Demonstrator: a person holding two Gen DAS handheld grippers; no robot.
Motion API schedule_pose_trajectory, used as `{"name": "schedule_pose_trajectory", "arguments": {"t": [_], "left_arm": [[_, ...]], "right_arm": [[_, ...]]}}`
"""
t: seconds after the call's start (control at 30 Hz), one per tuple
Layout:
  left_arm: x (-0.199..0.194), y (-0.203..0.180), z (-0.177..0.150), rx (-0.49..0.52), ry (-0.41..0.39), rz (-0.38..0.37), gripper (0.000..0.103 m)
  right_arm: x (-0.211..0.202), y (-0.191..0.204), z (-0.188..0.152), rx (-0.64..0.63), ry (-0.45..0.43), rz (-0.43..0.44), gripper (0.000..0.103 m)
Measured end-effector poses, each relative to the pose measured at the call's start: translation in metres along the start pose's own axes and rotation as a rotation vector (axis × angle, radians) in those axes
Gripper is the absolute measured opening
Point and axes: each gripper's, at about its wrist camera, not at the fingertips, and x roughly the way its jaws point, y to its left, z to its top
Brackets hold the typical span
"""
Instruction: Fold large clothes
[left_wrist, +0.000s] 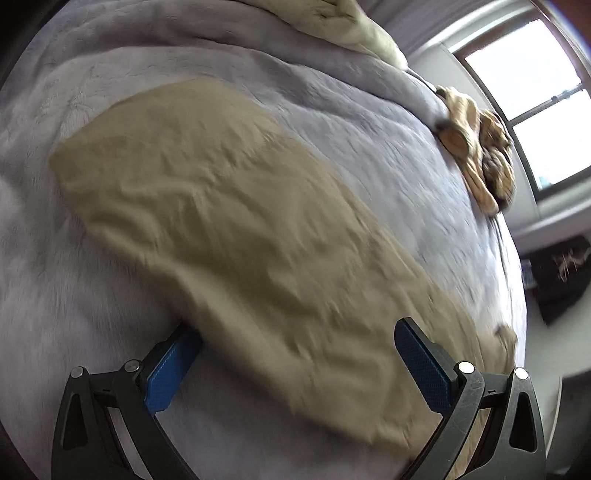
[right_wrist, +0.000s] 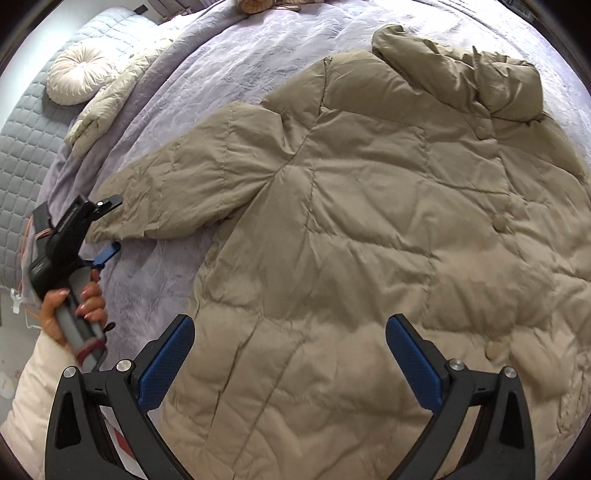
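The left gripper (left_wrist: 299, 339) has its blue-padded jaws spread wide around the cuff end of the sleeve (left_wrist: 229, 221) of the tan quilted puffer coat (right_wrist: 369, 229); one pad is partly tucked under the cuff's edge, and the other lies over the fabric, not yet pressing it. That view is smeared, so whether either pad touches the cloth is hard to say. In the right wrist view, the same left gripper (right_wrist: 110, 229) is seen at the sleeve's cuff (right_wrist: 122, 221), held by the person's left hand (right_wrist: 74, 310) with painted nails.

The right gripper (right_wrist: 290, 339) hovers with its jaws wide apart and empty over the coat's lower body, near the hem.

The coat lies spread front-up on a pale lilac quilted bedspread (right_wrist: 229, 55), hood (right_wrist: 461, 70) at the far end, sleeve stretched out sideways. Beyond it lie a cream padded garment (right_wrist: 110, 99), a round pleated white cushion (right_wrist: 79, 75) and a grey quilted headboard (right_wrist: 22, 158). A window (left_wrist: 532, 110) shows past the bed's edge.
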Motion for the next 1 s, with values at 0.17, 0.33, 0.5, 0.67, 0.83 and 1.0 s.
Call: {"name": "schedule_pose_trajectory", "arguments": {"t": [0.17, 0.33, 0.5, 0.67, 0.83, 1.0], "left_arm": [[0.007, -0.002, 0.02, 0.001, -0.076, 0.067, 0.044], [-0.004, -0.007, 0.037, 0.033, -0.101, -0.046, 0.009], [-0.042, -0.034, 0.048, 0.119, -0.17, -0.114, 0.009], [-0.08, -0.069, 0.047, 0.208, -0.212, -0.2, 0.009], [-0.103, -0.133, 0.022, 0.367, -0.211, -0.292, 0.009], [-0.114, -0.21, -0.022, 0.537, -0.191, -0.386, 0.009]], "right_arm": [[0.008, 0.01, 0.022, -0.039, -0.052, 0.031, 0.103], [0.021, 0.022, 0.053, -0.046, -0.099, 0.063, 0.103], [0.036, 0.035, 0.081, -0.034, -0.165, 0.13, 0.084], [0.08, 0.035, 0.095, 0.048, -0.08, 0.223, 0.013], [0.119, 0.046, 0.097, 0.038, -0.03, 0.253, 0.012], [0.126, 0.035, 0.097, 0.079, 0.005, 0.323, 0.012]]}}
